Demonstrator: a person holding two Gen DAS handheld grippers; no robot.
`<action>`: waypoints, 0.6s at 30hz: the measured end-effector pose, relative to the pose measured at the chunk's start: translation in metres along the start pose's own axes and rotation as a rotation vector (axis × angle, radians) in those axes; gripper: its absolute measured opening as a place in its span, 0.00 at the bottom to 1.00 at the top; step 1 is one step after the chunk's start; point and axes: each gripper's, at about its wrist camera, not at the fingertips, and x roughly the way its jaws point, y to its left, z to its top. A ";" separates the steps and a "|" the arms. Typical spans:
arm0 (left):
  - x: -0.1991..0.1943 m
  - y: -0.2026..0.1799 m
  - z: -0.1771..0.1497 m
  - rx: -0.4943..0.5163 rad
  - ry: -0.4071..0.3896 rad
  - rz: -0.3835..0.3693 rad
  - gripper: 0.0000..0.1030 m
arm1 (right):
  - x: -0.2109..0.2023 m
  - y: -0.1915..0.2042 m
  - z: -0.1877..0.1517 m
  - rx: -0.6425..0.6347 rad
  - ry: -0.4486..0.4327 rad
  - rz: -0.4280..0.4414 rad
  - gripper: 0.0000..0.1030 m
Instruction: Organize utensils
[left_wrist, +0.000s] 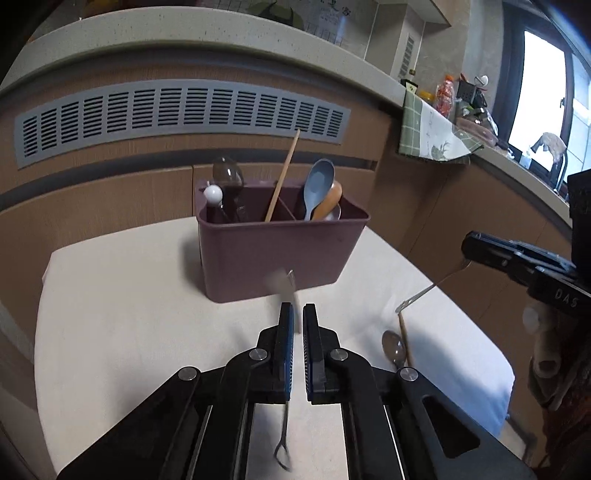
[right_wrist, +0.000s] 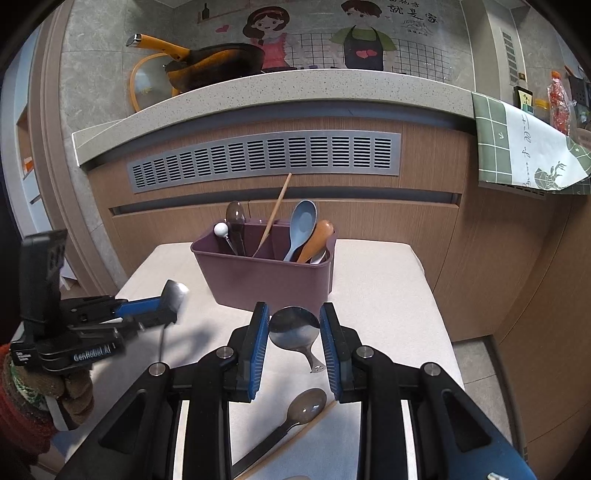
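The left claw (left_wrist: 298, 314) is clamped narrow on a thin metal utensil (right_wrist: 173, 293), lifted off the desk (left_wrist: 129, 314); its blurred flat head sticks out past the fingertips and its slim looped handle hangs below the claw. What kind of utensil it is cannot be told through the blur. The right claw (right_wrist: 294, 325) grips a steel spoon (right_wrist: 294, 326) by the bowl, blue pads pressing on either side, the short handle pointing down toward the desk. Ahead of both stands a maroon utensil caddy (left_wrist: 273, 254) with compartments: a dark spoon and a white-knobbed piece at the left, a single chopstick (left_wrist: 282, 177) leaning in the middle, a blue spoon (left_wrist: 317, 184) and an orange-brown one at the right. On the desk below the right claw lie a dark-handled spoon (right_wrist: 304, 406) and a second chopstick (right_wrist: 295, 439), side by side.
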 end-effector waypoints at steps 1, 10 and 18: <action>0.000 -0.001 0.002 0.007 -0.005 0.007 0.05 | 0.001 0.000 0.000 0.001 0.002 -0.002 0.25; 0.000 0.016 0.007 -0.040 -0.029 0.096 0.07 | 0.002 0.000 -0.001 0.000 0.005 -0.007 0.25; 0.054 0.053 -0.012 -0.220 0.150 0.224 0.39 | 0.012 -0.002 -0.006 0.011 0.023 0.002 0.25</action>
